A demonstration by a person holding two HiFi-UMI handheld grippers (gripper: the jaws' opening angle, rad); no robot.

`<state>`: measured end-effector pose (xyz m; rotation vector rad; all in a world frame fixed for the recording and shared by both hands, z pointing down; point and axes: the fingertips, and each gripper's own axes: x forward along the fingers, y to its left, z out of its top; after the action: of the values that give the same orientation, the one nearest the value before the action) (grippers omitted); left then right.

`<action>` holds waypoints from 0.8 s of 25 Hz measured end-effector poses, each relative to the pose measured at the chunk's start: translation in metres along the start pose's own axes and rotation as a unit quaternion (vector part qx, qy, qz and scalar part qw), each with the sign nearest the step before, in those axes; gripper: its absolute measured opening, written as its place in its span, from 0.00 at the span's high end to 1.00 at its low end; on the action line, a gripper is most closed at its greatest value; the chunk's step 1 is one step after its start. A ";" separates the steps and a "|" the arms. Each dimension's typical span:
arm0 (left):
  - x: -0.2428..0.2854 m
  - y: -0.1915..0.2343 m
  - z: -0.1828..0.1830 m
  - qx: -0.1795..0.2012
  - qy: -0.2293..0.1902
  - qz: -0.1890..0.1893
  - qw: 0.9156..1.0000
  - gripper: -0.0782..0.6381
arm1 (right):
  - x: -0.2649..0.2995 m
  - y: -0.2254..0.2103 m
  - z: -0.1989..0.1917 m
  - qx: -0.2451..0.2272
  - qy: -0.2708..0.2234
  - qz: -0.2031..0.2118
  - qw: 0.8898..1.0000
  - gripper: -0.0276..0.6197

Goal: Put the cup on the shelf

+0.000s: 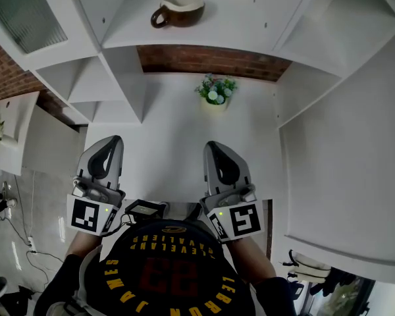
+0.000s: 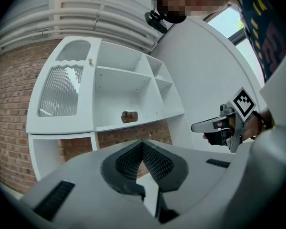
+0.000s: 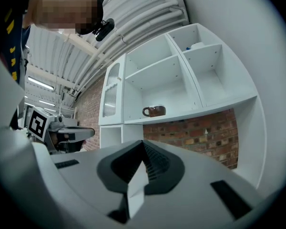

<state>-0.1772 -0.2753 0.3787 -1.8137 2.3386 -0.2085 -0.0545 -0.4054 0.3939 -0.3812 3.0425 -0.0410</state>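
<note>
– Up on the white shelf [image 1: 250,25], is that the cup [image 1: 178,10]?
– Yes, upright, its handle to the left in the head view. The left gripper [image 1: 109,143] and right gripper [image 1: 215,149] are low by the person, well apart from it, each with jaws pressed together on nothing.

Held level, side by side, the left gripper [image 1: 110,149] and right gripper [image 1: 216,153] both have their 2 jaws closed together, empty.
</note>
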 end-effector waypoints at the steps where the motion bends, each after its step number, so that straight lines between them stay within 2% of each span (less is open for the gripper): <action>1: 0.000 -0.001 -0.001 0.000 0.003 -0.002 1.000 0.89 | -0.001 0.001 -0.001 0.005 0.001 -0.003 1.000 0.95; 5: 0.002 -0.006 -0.003 0.006 0.010 -0.009 1.000 0.89 | -0.003 0.005 -0.003 0.009 0.001 -0.003 1.000 0.95; 11: 0.005 -0.014 -0.010 0.080 0.032 -0.009 0.996 0.89 | -0.002 0.010 0.001 0.005 -0.013 -0.001 1.000 0.95; 16: 0.009 -0.022 -0.016 0.118 0.042 -0.020 0.992 0.89 | 0.003 0.016 -0.002 0.005 -0.010 0.006 1.000 0.95; 20: 0.014 -0.023 -0.019 0.123 0.043 -0.023 0.991 0.89 | 0.007 0.014 -0.006 0.006 -0.002 0.006 1.000 0.95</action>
<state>-0.1627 -0.2943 0.4013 -1.7695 2.2120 -0.5641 -0.0649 -0.3931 0.3985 -0.3614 3.0381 -0.0568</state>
